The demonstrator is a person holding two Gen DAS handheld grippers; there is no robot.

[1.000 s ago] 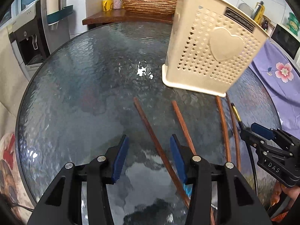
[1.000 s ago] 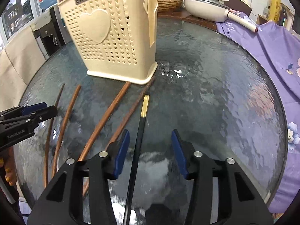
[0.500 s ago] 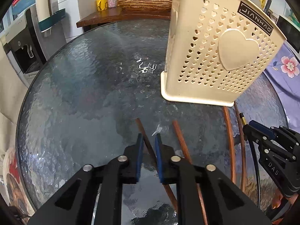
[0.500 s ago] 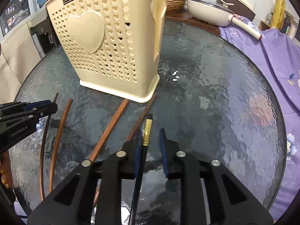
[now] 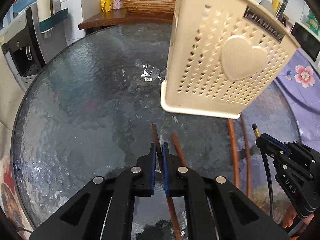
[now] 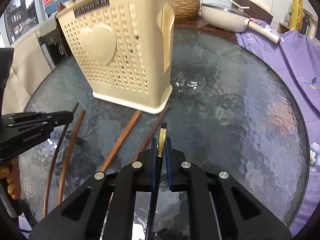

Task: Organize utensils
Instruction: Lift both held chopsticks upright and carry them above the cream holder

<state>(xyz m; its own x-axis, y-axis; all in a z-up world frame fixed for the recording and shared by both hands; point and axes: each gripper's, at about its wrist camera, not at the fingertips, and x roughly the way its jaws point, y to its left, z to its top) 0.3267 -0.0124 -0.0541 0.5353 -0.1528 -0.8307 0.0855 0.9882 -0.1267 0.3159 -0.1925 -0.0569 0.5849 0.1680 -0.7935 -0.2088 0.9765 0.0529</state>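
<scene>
On the left, a water dispenser stands past the rim of a round, textured glass counter, where the left gripper has just closed its jaws tight on a brown wooden chopstick a little below its far end. A second brown chopstick lies just beside it, and two more brown chopsticks lie further right, near the foot of the cream perforated utensil holder, which stands upright on the glass. To the right, the right gripper has likewise just pinched shut on a black chopstick at its gold band, near the thick end.

The sticks look light, stiff and slender, and probably slick against rippled glass, so a hold close to one end would likely let the long free end swing; a grip nearer the middle may steady them for the drop into the holder. The glass surface looks hard and likely to let a dropped stick skid. Behind, a wooden shelf carries bottles and a woven basket; a white pan and purple flowered cloth fill the right side.
</scene>
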